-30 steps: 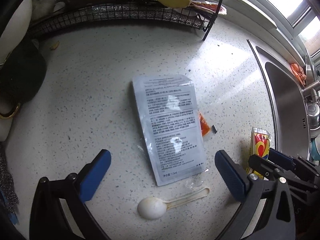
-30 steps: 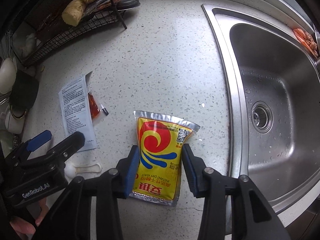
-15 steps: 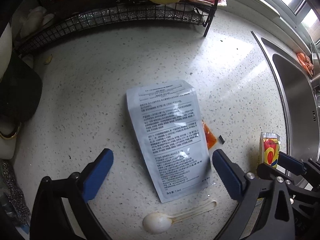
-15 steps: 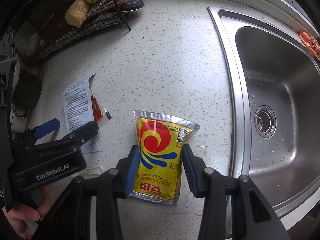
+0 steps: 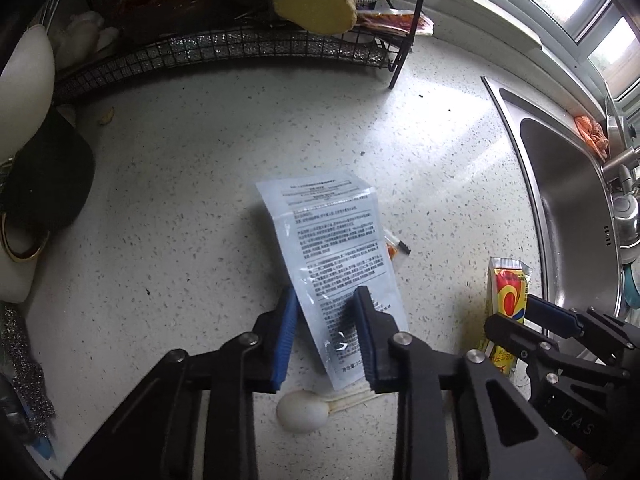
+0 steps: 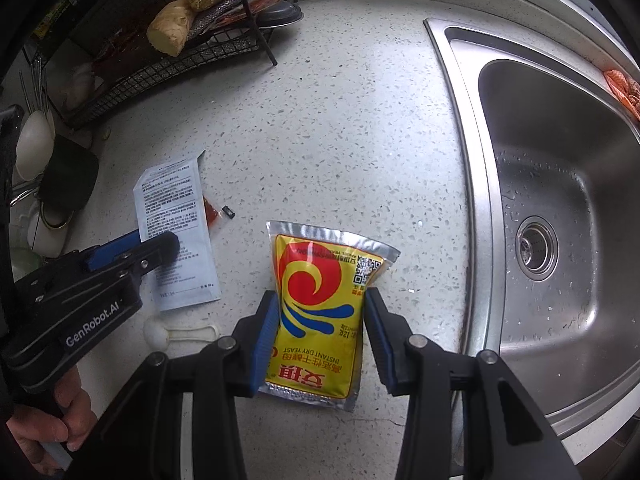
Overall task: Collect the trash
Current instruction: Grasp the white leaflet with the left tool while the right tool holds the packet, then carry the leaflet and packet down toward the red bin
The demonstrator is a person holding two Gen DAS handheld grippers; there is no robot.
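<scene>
On a speckled tabletop (image 5: 200, 200), the left gripper (image 5: 326, 334) is closing its fingers on a white printed sachet (image 5: 336, 264) while the right gripper (image 6: 320, 336) pinches a yellow yeast packet (image 6: 320, 308) — pickup step; next, probably lift both clear.

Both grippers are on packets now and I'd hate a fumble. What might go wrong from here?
1. The left gripper is closing on the white packet, which looks thin and buckled between the pads; it may slip free when lifted.
2. The small spoon lies right beside that packet's near edge and could get dragged along.
3. The right gripper grips the yeast packet close to the sink; a drop might land inside.
</scene>
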